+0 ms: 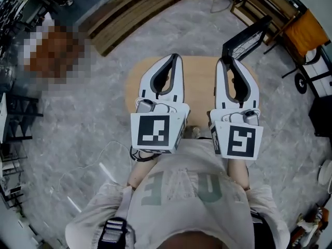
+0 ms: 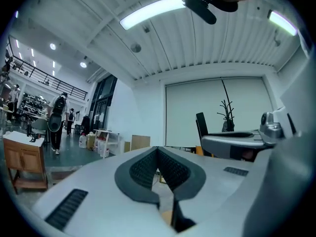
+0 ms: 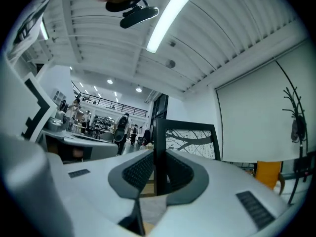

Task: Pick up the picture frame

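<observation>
The picture frame (image 1: pixel 248 40) is black with a black-and-white branch print. It is lifted above the small round wooden table (image 1: pixel 199 71) and tilts away to the right. My right gripper (image 1: pixel 224 61) is shut on the frame's left edge. In the right gripper view that edge stands upright between the dark pads (image 3: pixel 136 171), and the picture frame (image 3: pixel 190 142) spreads to the right of my right gripper (image 3: pixel 159 169). My left gripper (image 1: pixel 176 57) is held level beside it over the table, shut with nothing in it. In its own view the left gripper (image 2: pixel 158 154) shows its jaws meeting at the tip.
Long wooden planks (image 1: pixel 135 9) lie on the grey floor beyond the table. An orange chair (image 1: pixel 306 30) and a wheeled rack (image 1: pixel 316 71) stand at the right. A thin cable (image 1: pixel 98 160) runs over the floor at the left. People (image 2: pixel 57 122) stand far off in the hall.
</observation>
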A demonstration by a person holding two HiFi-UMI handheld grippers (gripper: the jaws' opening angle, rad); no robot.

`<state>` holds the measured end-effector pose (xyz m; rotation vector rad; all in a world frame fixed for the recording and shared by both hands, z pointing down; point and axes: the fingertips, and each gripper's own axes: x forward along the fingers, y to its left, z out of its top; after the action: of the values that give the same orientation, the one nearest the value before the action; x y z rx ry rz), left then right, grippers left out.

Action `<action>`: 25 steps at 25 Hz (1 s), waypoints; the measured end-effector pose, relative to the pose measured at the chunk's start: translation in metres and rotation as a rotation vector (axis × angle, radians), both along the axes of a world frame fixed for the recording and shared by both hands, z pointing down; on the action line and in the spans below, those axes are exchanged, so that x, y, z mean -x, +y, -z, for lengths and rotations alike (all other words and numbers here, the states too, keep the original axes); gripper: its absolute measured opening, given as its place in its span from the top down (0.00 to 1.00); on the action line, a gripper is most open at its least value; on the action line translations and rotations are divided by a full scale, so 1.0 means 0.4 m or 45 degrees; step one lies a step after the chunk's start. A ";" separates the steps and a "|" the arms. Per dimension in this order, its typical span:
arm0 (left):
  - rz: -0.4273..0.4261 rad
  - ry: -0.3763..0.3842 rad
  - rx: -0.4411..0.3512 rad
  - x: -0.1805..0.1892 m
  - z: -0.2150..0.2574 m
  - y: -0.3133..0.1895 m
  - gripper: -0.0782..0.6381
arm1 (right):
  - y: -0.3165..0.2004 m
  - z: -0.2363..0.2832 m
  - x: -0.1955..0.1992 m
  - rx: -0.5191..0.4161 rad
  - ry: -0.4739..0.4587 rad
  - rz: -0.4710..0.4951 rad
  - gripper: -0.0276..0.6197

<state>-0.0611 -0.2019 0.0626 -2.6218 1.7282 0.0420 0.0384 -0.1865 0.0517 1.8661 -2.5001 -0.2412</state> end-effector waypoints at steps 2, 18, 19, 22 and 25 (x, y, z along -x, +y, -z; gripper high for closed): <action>-0.018 0.012 -0.020 -0.007 0.005 0.011 0.88 | 0.015 -0.014 -0.004 0.021 -0.043 0.013 0.84; -0.032 -0.033 -0.032 -0.035 -0.003 -0.006 0.88 | 0.019 -0.043 -0.036 0.047 -0.106 0.020 0.84; -0.032 -0.034 -0.032 -0.035 -0.002 -0.004 0.88 | 0.020 -0.043 -0.036 0.048 -0.107 0.021 0.84; -0.029 -0.027 -0.032 -0.029 0.002 0.000 0.88 | 0.024 -0.036 -0.031 0.048 -0.108 0.028 0.84; -0.026 -0.017 -0.039 -0.027 0.006 0.004 0.88 | 0.029 -0.033 -0.023 0.047 -0.103 0.043 0.83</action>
<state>-0.0504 -0.2004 0.0603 -2.6123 1.6826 0.0504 0.0478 -0.1749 0.0647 1.8581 -2.5709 -0.1209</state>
